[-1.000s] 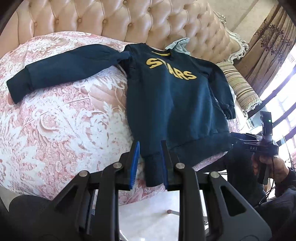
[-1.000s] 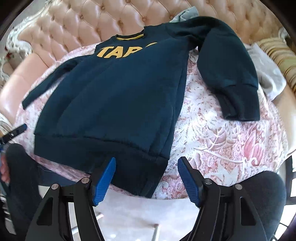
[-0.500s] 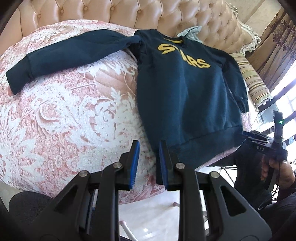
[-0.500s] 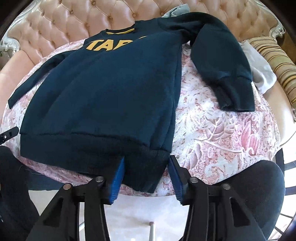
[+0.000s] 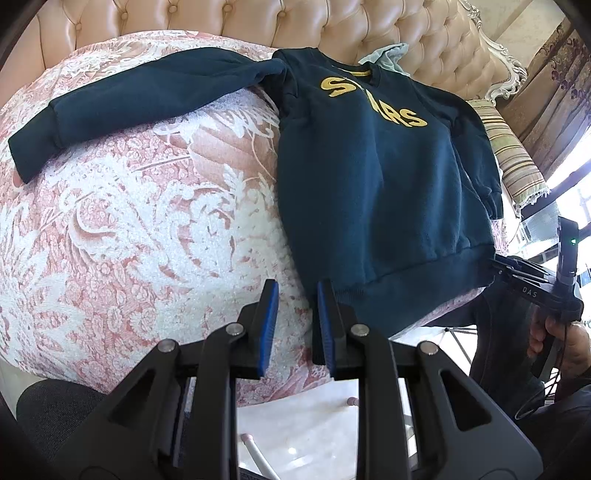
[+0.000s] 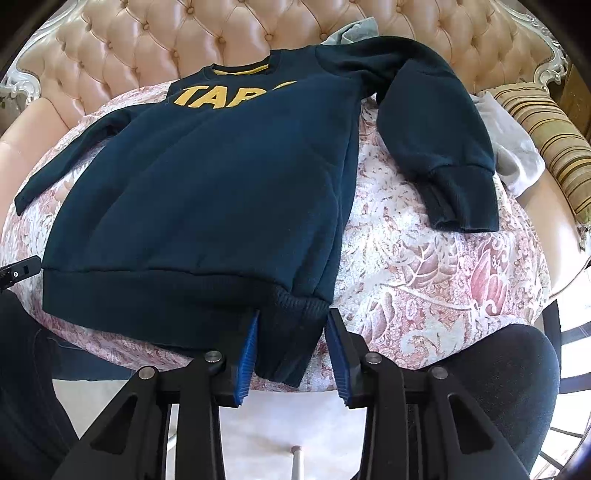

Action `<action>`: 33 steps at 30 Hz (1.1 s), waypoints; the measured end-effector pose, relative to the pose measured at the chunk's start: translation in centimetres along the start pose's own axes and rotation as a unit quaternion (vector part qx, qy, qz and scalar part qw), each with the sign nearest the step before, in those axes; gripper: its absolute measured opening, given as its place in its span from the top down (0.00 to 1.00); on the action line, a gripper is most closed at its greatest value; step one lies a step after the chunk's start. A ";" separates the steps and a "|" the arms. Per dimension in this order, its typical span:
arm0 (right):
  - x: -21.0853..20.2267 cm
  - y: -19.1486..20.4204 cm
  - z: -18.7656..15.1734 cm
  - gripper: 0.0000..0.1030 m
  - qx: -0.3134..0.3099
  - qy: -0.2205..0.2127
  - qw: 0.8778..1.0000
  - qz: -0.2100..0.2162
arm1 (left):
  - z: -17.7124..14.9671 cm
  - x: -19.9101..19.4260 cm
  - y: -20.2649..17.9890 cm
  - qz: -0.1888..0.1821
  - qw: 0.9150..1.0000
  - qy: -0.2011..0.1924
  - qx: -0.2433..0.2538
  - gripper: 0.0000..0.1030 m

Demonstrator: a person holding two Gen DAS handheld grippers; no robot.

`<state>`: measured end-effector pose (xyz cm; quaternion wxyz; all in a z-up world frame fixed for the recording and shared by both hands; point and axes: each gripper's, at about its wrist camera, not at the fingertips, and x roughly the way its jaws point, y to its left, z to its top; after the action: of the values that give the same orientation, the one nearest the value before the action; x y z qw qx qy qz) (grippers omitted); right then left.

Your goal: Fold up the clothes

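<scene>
A: Starting left wrist view. Navy sweatshirt [image 5: 384,184] lies flat, front up, on a pink-and-white patterned cover [image 5: 147,229] over a sofa seat, collar toward the tufted backrest [image 5: 258,26]. Yellow lettering across the chest. One sleeve [image 5: 140,96] stretched out to the picture's left.

B: Left gripper [image 5: 293,325]?

A: Fingers [image 5: 267,325] a narrow gap apart, nothing between them, only cover shows in the gap. They sit just beside the hem corner; one blue pad is against the hem's edge, can't tell if it touches. Not gripping.

B: Other stuff?

A: Striped cushion [image 5: 517,162] far right, pale cloth [image 5: 388,55] behind the collar. The right gripper and the person's hand [image 5: 561,343] show at the right edge by the far hem corner.

B: Right wrist view.

A: Same sweatshirt [image 6: 221,177], hem [image 6: 166,299] nearest the camera, hanging slightly over the seat edge. Other sleeve [image 6: 436,140] bent down, cuff resting on the cover [image 6: 424,273]. Right gripper [image 6: 291,350] has just been closing; the hem corner sits between its fingers [image 6: 245,354]. The ribbing bunches there and both pads look pressed on it, so gripping the hem.

B: Anything else?

A: White garment [image 6: 517,158] beside the striped cushion [image 6: 554,147], dark trouser leg [image 6: 509,387] lower right.
</scene>
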<state>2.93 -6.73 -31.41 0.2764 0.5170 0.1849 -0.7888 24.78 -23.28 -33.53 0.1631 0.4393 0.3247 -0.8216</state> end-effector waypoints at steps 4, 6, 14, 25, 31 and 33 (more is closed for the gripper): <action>-0.1 0.0 -0.1 0.66 -0.002 -0.003 1.000 -0.002 | 0.0 0.0 0.0 0.000 1.000 0.001 0.001 0.76; -0.2 -0.1 -0.1 0.66 -0.002 -0.004 1.000 -0.003 | 0.1 0.1 0.0 0.001 1.000 0.001 0.001 0.76; -0.3 0.6 -0.2 0.68 -0.005 -0.010 1.000 -0.007 | 0.0 0.1 -0.3 0.001 1.000 0.002 0.002 0.76; -1.0 -1.3 -0.7 0.72 0.009 -0.007 1.000 0.006 | -0.9 -0.6 -1.2 -0.038 0.999 0.009 -0.036 0.29; -0.1 -2.0 -0.4 0.66 0.039 0.005 0.998 0.044 | -1.6 -0.3 -1.9 -0.078 0.995 -0.011 -0.065 0.21; 0.1 -2.3 -0.4 0.57 0.046 0.006 0.998 0.050 | -1.4 0.4 -2.1 -0.072 0.995 -0.002 -0.064 0.21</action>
<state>1.70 -4.75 -31.63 0.2901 0.5421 0.1244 -0.7787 24.31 -20.80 -33.62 0.1319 0.4019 0.4069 -0.8097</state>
